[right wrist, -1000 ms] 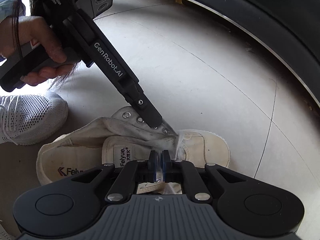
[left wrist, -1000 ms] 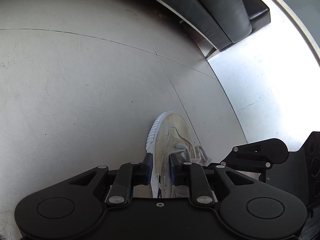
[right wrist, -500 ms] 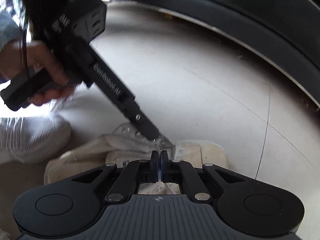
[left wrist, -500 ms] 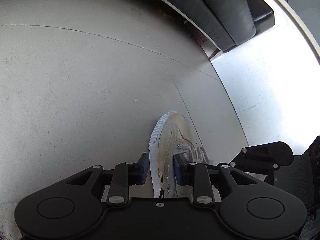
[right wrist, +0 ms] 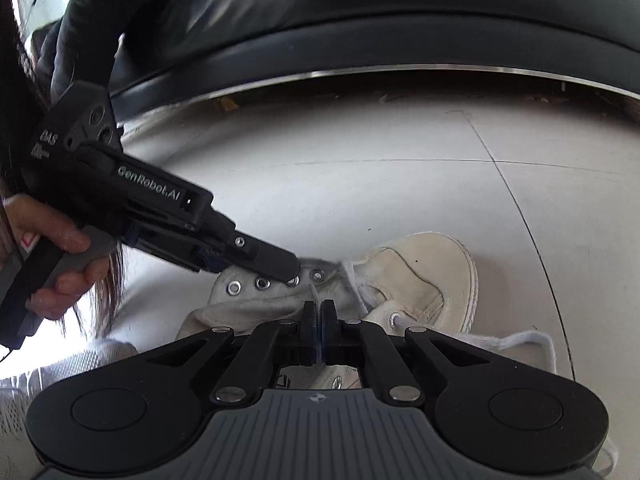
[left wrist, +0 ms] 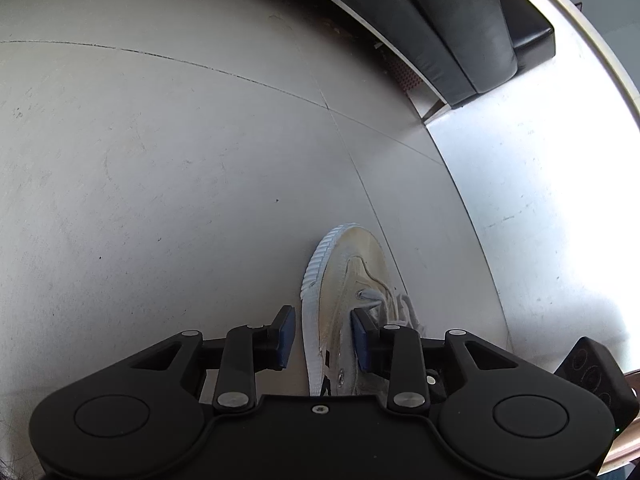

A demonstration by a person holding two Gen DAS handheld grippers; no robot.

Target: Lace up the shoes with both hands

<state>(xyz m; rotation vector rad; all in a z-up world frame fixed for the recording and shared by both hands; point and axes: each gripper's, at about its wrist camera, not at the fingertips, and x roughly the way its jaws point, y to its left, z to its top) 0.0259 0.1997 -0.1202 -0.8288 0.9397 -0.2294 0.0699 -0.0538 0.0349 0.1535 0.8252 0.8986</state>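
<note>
Your left gripper (left wrist: 322, 338) was opening around the eyelet flap of the shoe (right wrist: 404, 276) on the floor (left wrist: 160, 160), while your right gripper (right wrist: 319, 330) rolled and stayed closed on the white lace (right wrist: 314, 292), near the middle, ready for threading.

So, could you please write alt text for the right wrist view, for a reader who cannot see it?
The right gripper is shut on a white shoelace above a cream canvas shoe lying on a pale tiled floor. The left gripper, held in a hand, reaches in from the left, its tip at the shoe's metal eyelets. A black sofa fills the background.
</note>
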